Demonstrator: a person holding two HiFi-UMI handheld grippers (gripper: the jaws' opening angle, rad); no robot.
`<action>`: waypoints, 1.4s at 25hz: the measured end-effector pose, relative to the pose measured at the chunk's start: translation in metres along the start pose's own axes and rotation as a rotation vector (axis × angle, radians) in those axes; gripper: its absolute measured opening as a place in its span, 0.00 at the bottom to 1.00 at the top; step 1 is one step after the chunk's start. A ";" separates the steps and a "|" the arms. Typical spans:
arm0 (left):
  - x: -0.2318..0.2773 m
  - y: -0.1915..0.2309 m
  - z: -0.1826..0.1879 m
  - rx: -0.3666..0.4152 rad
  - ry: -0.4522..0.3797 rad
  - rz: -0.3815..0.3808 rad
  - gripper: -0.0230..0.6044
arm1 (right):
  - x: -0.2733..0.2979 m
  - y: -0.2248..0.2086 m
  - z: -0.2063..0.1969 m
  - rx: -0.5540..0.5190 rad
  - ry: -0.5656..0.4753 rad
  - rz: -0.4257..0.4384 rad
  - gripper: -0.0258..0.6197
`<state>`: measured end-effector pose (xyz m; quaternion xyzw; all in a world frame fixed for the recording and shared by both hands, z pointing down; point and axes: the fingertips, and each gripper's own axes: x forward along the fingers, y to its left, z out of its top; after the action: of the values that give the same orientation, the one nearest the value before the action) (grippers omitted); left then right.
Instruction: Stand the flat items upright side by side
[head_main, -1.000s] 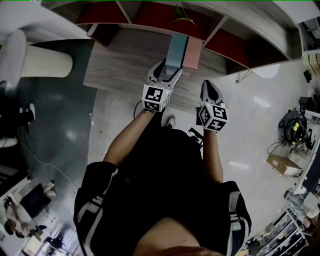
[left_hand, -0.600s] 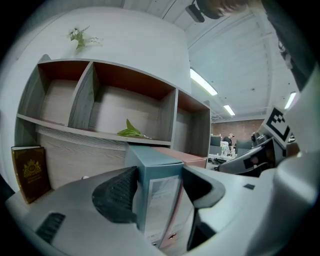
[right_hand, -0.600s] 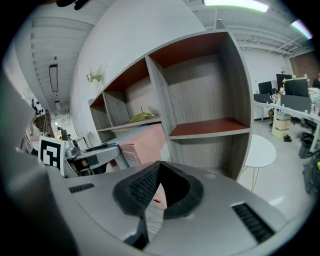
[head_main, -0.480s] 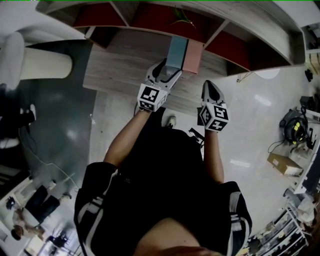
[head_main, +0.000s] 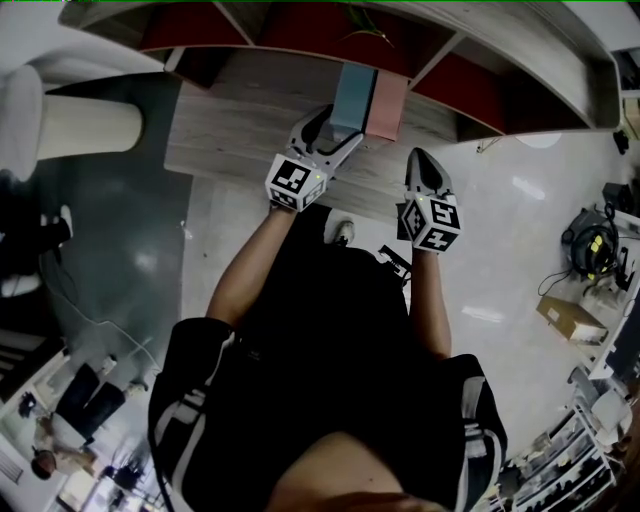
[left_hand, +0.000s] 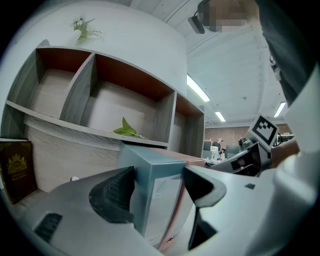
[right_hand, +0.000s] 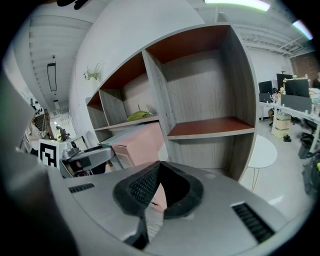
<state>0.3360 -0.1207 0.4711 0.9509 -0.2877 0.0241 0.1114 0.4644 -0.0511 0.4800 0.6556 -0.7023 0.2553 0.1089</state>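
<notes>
On the tabletop (head_main: 225, 120): a blue box (head_main: 353, 98) and a pink box (head_main: 388, 106) stand upright, long sides together, in front of the shelf unit (right_hand: 210, 130).
Task's things: blue on the left, pink touching it on the right, both well away from the tabletop's near edge.
Left hand-held gripper (left_hand: 159, 186): its jaws straddle the near end of the blue box and have just been opening. The box sits between the pads, which no longer look pressed on it. I cannot tell whether the right-hand pad brushes the pink box.
Right hand-held gripper (right_hand: 160, 176): jaws closed together on nothing, held just short of the pink box's near end.
Step in hand: most likely letting go of the blue box now that it stands against the pink one.
Doing it well: widen the jaws until both pads are free of the cardboard, then draw the left hand-held gripper straight back along the box's length. A sideways pull could drag the box or tip it.
Watch for: a pad catching the box's corner on the way out, or the inner jaw nudging the pink box off line.
Spare hand: the closed right hand-held gripper is well placed to steady the pink box's end if the pair wobbles.
Progress: two items up and side by side; no item lying flat shows in these views.
</notes>
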 end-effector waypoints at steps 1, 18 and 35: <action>0.000 0.000 -0.001 -0.003 -0.002 0.002 0.54 | 0.000 0.000 -0.001 0.000 0.002 0.000 0.08; -0.052 -0.013 0.018 -0.020 -0.033 0.100 0.49 | -0.047 0.014 -0.008 -0.023 -0.033 0.025 0.08; -0.139 -0.069 0.044 -0.046 -0.022 0.276 0.11 | -0.096 0.040 -0.019 -0.029 -0.055 0.108 0.08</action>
<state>0.2578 0.0006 0.3992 0.8997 -0.4175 0.0223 0.1257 0.4334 0.0421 0.4402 0.6216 -0.7431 0.2328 0.0851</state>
